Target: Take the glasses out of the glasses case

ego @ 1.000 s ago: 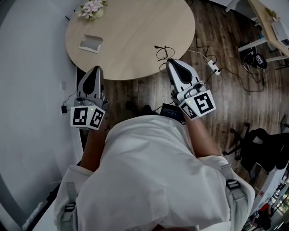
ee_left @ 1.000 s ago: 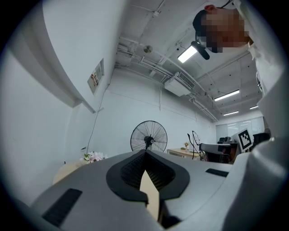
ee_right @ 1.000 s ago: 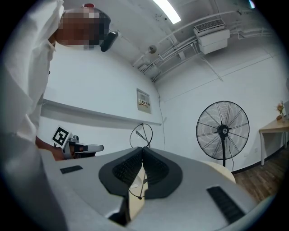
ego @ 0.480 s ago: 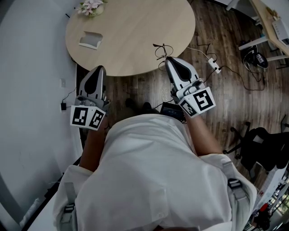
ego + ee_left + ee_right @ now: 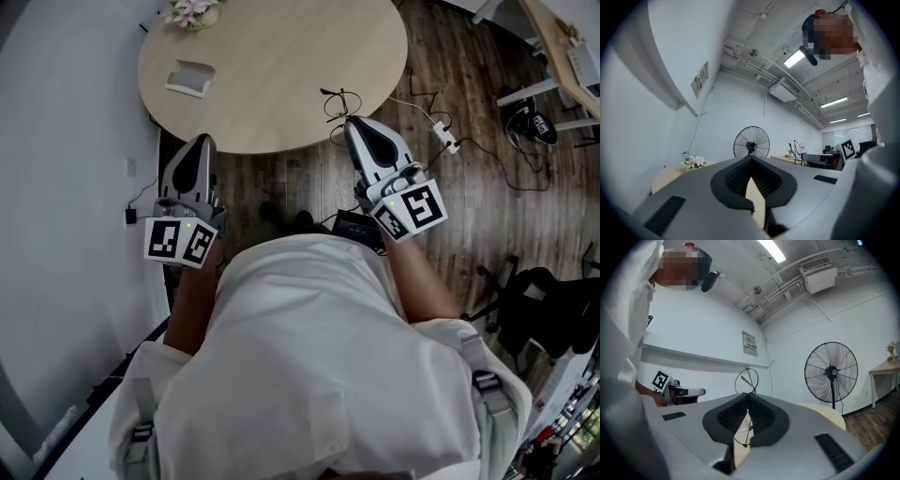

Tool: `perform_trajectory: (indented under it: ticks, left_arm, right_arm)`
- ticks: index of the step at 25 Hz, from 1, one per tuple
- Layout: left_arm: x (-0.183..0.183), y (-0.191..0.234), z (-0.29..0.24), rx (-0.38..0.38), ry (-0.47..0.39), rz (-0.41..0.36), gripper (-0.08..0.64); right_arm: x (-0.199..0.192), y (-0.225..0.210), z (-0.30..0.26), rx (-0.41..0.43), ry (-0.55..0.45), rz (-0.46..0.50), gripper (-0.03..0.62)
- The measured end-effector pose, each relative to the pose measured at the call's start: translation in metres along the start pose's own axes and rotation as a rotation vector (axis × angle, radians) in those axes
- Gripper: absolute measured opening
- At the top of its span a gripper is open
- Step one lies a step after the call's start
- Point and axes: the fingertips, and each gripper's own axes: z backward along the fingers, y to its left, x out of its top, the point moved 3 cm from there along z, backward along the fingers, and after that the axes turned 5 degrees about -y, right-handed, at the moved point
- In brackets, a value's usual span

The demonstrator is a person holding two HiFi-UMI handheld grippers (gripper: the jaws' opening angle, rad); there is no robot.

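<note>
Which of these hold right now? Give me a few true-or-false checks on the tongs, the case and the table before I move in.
1. The left tongs and the right tongs are both shut, with nothing between them. True.
2. The wooden table is square. False: it is round.
3. The left tongs touch the white case. False: they are held at the table's near edge, well apart from the case.
4. The case lies on the table, near the flowers. True.
5. The case is within the right tongs' grip. False: it lies on the far left part of the table, nearer the left tongs.
6. A standing fan shows in the right gripper view. True.
</note>
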Motion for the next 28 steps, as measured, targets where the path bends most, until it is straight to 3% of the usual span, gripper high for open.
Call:
perform_trajectory:
  ticks: [3, 10, 14, 22, 28]
  left_arm:
    - [0.003, -0.008, 0.003, -0.032, -0.017, -0.003, 0.008]
    - [-0.001, -0.006, 0.004, 0.006, 0.016, -0.008, 0.006]
    - [0.003, -0.013, 0.008, -0.074, -0.014, 0.020, 0.008]
    - [-0.007, 0.003, 0.013, 0.035, 0.009, 0.027, 0.003]
    - [-0.006, -0.009, 0.011, -0.073, -0.036, 0.044, 0.006]
  right_arm:
    - [0.001, 0.001, 0.004, 0.004, -0.002, -0.003, 0.026]
    - [0.000, 0.003, 0.002, 0.016, 0.001, -0.009, 0.026]
    - [-0.002, 0.007, -0.001, 0.024, 0.002, -0.013, 0.026]
    - [-0.007, 0.009, -0.002, 0.034, 0.015, -0.006, 0.026]
    - [-0.010, 0.008, -0.005, 0.036, 0.020, -0.002, 0.026]
